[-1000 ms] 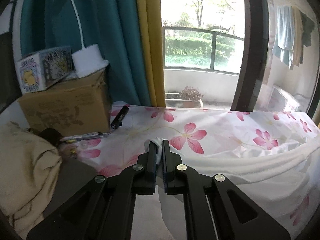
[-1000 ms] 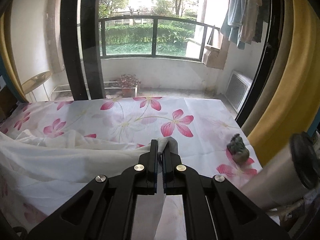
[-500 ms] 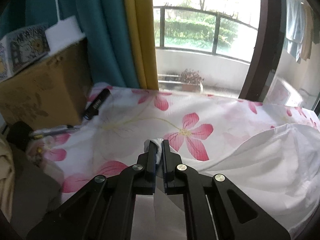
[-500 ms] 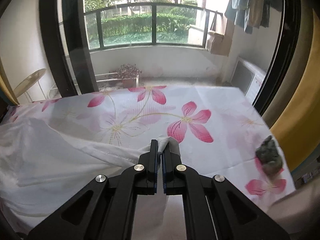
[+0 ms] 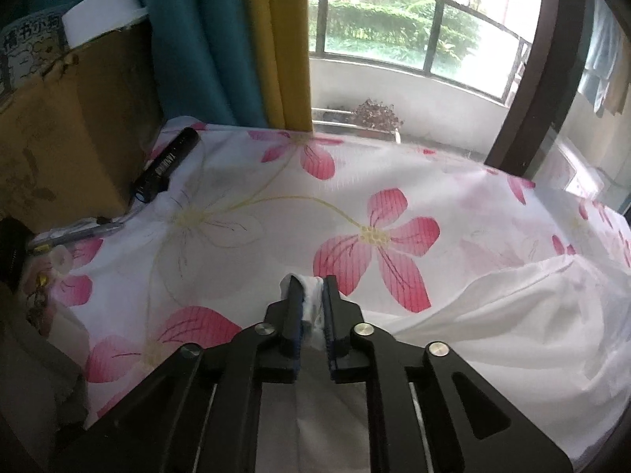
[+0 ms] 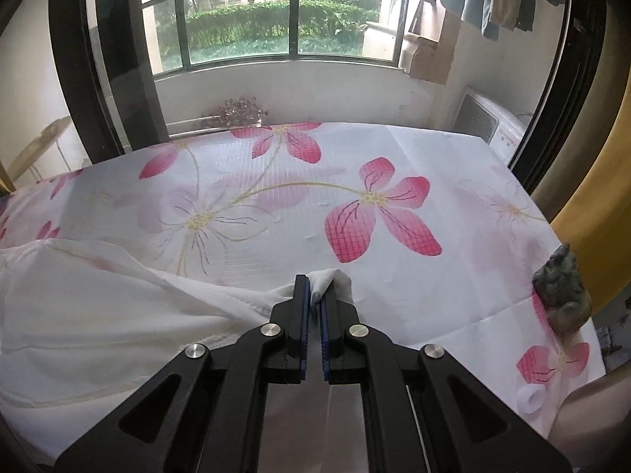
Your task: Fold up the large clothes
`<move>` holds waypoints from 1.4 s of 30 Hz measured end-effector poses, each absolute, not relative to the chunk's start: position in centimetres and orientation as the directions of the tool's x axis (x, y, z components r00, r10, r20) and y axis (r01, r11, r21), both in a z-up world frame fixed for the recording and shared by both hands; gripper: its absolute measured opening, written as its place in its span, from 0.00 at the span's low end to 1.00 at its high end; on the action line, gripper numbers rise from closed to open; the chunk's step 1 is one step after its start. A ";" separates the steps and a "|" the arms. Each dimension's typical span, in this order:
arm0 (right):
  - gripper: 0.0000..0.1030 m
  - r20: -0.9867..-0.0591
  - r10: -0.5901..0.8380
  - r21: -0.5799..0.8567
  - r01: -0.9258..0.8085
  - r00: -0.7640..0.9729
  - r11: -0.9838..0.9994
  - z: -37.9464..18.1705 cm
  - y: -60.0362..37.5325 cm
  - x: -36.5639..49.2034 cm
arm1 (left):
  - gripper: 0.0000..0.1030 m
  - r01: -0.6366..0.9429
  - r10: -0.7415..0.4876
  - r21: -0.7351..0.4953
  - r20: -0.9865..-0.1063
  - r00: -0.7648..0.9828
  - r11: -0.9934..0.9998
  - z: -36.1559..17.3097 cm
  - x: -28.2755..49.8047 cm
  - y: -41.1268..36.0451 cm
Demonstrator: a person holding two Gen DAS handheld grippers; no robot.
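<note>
A large white garment (image 5: 493, 315) lies spread over a table covered by a pink-flowered cloth (image 5: 236, 197). My left gripper (image 5: 312, 282) has a bunched corner of the garment between its jaws. The jaws are opening, and the cloth still fills the gap and touches both pads. In the right wrist view the same garment (image 6: 98, 303) trails off to the left, and my right gripper (image 6: 315, 282) is shut on another corner just above the flowered cloth (image 6: 394, 149). Both grippers point steeply down, close to the table.
A cardboard box (image 5: 59, 138) stands at the left with a black torch (image 5: 165, 163) and pens (image 5: 75, 232) beside it. Teal and yellow curtains (image 5: 276, 39) hang behind. A dark figurine (image 6: 562, 287) sits at the table's right edge. A balcony window lies beyond.
Both grippers have come down and forward over the table, carrying the garment corners. The left jaws have parted a little around the cloth; the right jaws stay pinched.
</note>
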State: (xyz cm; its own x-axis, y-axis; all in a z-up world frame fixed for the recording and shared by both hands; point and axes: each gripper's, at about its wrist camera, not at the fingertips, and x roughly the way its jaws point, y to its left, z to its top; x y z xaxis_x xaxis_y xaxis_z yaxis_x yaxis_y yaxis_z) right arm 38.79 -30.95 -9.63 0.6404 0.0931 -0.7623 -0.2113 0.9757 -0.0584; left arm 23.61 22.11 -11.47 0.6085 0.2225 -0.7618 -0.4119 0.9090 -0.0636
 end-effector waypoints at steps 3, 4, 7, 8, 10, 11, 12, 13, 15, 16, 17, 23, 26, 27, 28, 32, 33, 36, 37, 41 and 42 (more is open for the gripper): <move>0.09 -0.759 0.054 -0.104 -0.203 0.649 0.974 -8.9 -30.9 38.4 | 0.26 -0.408 0.245 -0.054 -0.725 0.643 0.912 -10.0 22.9 21.7; 0.16 -0.753 0.038 -0.123 -0.197 0.657 0.973 -8.5 -31.0 38.3 | 0.27 -0.407 0.255 -0.047 -0.714 0.653 0.912 -9.5 22.6 21.6; 0.40 -0.725 -0.005 -0.165 -0.166 0.689 0.972 -7.1 -31.0 37.5 | 0.35 -0.384 0.265 -0.028 -0.677 0.686 0.923 -7.6 21.6 20.7; 0.44 -0.710 -0.011 -0.172 -0.158 0.704 0.972 -6.3 -31.1 37.0 | 0.37 -0.380 0.262 -0.032 -0.671 0.694 0.924 -7.0 21.2 20.5; 0.53 -0.687 -0.010 -0.178 -0.154 0.726 0.972 -5.2 -31.2 36.3 | 0.39 -0.379 0.254 -0.051 -0.658 0.709 0.924 -6.1 20.5 20.4; 0.54 -0.677 -0.002 -0.178 -0.161 0.736 0.971 -4.7 -31.1 35.9 | 0.39 -0.380 0.255 -0.055 -0.651 0.715 0.923 -5.5 20.2 20.3; 0.54 -0.671 0.011 -0.173 -0.171 0.741 0.970 -4.2 -31.0 35.4 | 0.41 -0.377 0.257 -0.056 -0.641 0.724 0.924 -4.9 19.8 20.0; 0.54 -0.668 0.029 -0.159 -0.181 0.743 0.970 -3.9 -30.7 35.1 | 0.43 -0.369 0.255 -0.053 -0.631 0.733 0.928 -4.4 19.4 19.7; 0.54 -0.666 0.090 -0.126 -0.230 0.740 0.965 -3.3 -30.0 34.1 | 0.45 -0.344 0.241 -0.052 -0.619 0.748 0.937 -3.6 18.7 18.8; 0.54 -0.662 0.126 -0.115 -0.266 0.739 0.957 -2.9 -29.5 33.3 | 0.45 -0.320 0.217 -0.059 -0.617 0.756 0.946 -3.4 18.5 18.1; 0.54 -0.659 0.142 -0.114 -0.285 0.739 0.952 -2.8 -28.9 32.9 | 0.46 -0.298 0.194 -0.069 -0.618 0.762 0.952 -3.3 18.3 17.5; 0.54 -0.661 0.274 -0.109 -0.450 0.699 0.886 -3.0 -24.3 28.8 | 0.47 -0.086 0.015 -0.077 -0.655 0.756 0.993 -5.1 17.7 10.6; 0.54 -0.679 0.333 -0.087 -0.523 0.654 0.848 -3.8 -22.0 26.9 | 0.47 0.008 -0.048 -0.062 -0.671 0.740 0.998 -6.2 17.4 7.0; 0.54 -0.682 0.354 -0.081 -0.547 0.640 0.833 -4.2 -21.3 26.2 | 0.47 0.040 -0.067 -0.055 -0.675 0.735 0.998 -6.5 17.2 5.9; 0.54 -0.686 0.372 -0.075 -0.569 0.626 0.819 -4.5 -20.7 25.6 | 0.47 0.079 -0.090 -0.047 -0.676 0.732 0.996 -6.8 17.0 4.7; 0.54 -0.704 0.416 -0.080 -0.647 0.575 0.759 -5.9 -18.1 23.1 | 0.47 0.185 -0.164 -0.044 -0.682 0.713 0.982 -7.5 16.3 1.6; 0.54 -0.708 0.419 -0.085 -0.658 0.569 0.749 -6.1 -17.7 22.6 | 0.47 0.206 -0.173 -0.035 -0.684 0.708 0.978 -7.7 16.1 1.1; 0.54 -0.714 0.434 -0.093 -0.689 0.549 0.719 -6.6 -16.7 21.5 | 0.47 0.256 -0.187 -0.006 -0.701 0.688 0.967 -8.3 15.9 -0.4; 0.54 -0.716 0.435 -0.101 -0.697 0.546 0.710 -6.8 -16.4 21.1 | 0.47 0.266 -0.189 -0.001 -0.706 0.682 0.964 -8.4 15.8 -0.7; 0.54 -0.720 0.431 -0.124 -0.712 0.544 0.691 -7.2 -15.7 20.7 | 0.47 0.285 -0.187 0.016 -0.718 0.670 0.958 -9.0 15.6 -1.0; 0.54 -0.720 0.432 -0.128 -0.715 0.544 0.687 -7.3 -15.5 20.7 | 0.47 0.284 -0.180 0.024 -0.722 0.668 0.959 -9.2 15.8 -1.1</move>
